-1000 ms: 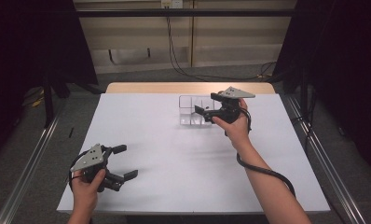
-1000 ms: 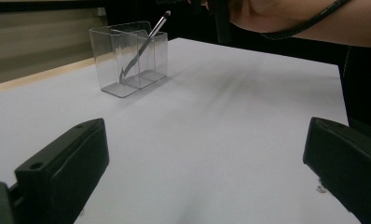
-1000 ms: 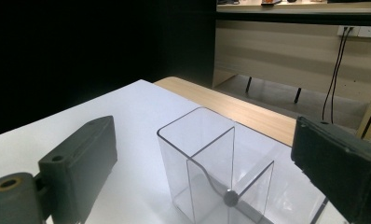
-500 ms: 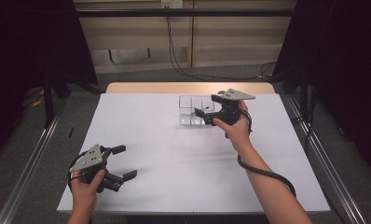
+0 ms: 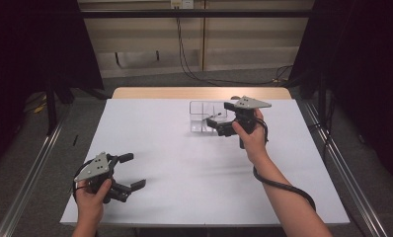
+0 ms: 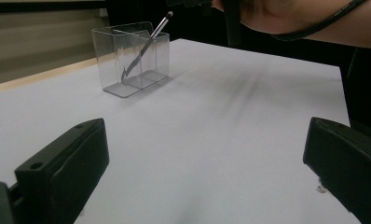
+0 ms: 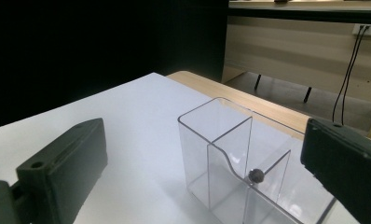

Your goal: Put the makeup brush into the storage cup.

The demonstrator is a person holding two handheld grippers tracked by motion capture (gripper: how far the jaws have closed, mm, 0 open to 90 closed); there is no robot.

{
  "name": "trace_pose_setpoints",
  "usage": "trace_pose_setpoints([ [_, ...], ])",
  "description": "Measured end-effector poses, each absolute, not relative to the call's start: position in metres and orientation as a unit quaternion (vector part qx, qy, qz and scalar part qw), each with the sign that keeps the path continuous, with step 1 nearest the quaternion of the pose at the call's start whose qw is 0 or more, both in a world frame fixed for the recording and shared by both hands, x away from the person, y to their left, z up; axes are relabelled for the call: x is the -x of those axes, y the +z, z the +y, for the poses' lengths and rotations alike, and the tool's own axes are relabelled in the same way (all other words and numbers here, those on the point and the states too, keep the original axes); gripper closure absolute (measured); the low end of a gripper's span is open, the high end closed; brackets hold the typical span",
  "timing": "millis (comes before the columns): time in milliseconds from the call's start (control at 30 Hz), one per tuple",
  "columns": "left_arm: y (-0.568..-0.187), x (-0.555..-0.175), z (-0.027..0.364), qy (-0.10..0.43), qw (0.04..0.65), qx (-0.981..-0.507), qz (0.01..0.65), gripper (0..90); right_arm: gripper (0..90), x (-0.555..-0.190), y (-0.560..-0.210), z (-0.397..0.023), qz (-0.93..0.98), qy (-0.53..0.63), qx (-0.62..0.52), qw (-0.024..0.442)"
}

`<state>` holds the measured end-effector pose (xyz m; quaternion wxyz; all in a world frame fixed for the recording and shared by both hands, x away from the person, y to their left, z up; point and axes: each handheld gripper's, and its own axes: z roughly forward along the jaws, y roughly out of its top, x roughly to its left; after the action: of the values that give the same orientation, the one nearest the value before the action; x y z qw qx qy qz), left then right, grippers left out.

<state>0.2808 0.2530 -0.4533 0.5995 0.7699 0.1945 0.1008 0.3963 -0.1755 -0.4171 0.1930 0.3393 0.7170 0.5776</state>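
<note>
A clear plastic organiser box with inner dividers (image 5: 204, 117) is seen at about 12 o'clock on the white table (image 5: 184, 163), near its far edge. A thin dark make-up brush with a rounded tip (image 6: 148, 42) is leaned at a tilt inside 1 of its compartments, the tip reaching above the rim; in the right gripper view the same tip (image 7: 255, 175) is seen against a curved divider.

The right gripper (image 5: 220, 124) is held at the box's 3 o'clock side, just above its rim. Its jaws have just been opening and are spread wide, with nothing pinched between them; the brush is not touched by them.

The left gripper (image 5: 130, 171) is held low over the table at about 7 o'clock, well apart from the box. Its jaws are likewise spread, and nothing is held.
</note>
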Motion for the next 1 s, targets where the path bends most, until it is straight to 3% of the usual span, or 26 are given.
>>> trace_pose_setpoints([
  [1000,-0.451,-0.280,0.251,0.104,0.601,-0.768,0.196,0.2,0.0,-0.379,-0.415,-0.181,0.719,0.580,-0.328,0.197],
])
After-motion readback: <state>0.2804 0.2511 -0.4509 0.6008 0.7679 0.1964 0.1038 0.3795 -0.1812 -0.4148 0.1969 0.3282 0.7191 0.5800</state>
